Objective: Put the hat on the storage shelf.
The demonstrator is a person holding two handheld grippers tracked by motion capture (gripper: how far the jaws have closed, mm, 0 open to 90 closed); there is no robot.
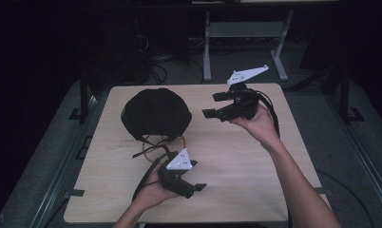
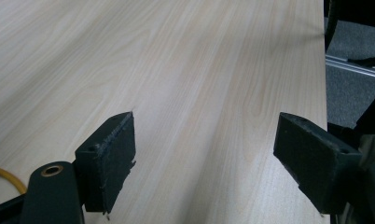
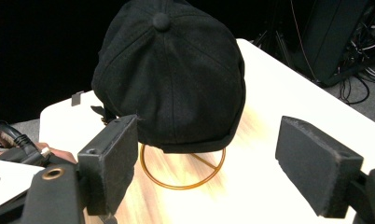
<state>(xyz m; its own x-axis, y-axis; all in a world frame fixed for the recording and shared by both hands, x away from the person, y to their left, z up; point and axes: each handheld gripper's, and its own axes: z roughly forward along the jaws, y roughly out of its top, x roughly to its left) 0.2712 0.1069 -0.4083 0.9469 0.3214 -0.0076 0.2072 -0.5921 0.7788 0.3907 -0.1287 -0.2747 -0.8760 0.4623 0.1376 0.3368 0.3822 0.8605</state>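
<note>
Approach step, seemingly: right tool [image 3: 206, 163] released, aimed at cap [image 3: 169, 74]; left tool [image 2: 204, 161] released, near cap. Next: close in.

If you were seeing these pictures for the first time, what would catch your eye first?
A black cap sits on a gold wire stand at the table's far left. The right gripper hangs open in the air, aimed at it. The left gripper is open low over bare wood at the near edge.

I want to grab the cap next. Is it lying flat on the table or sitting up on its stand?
Sitting on its stand: the black cap is perched above the table, with the gold wire ring base showing beneath its rim.
</note>
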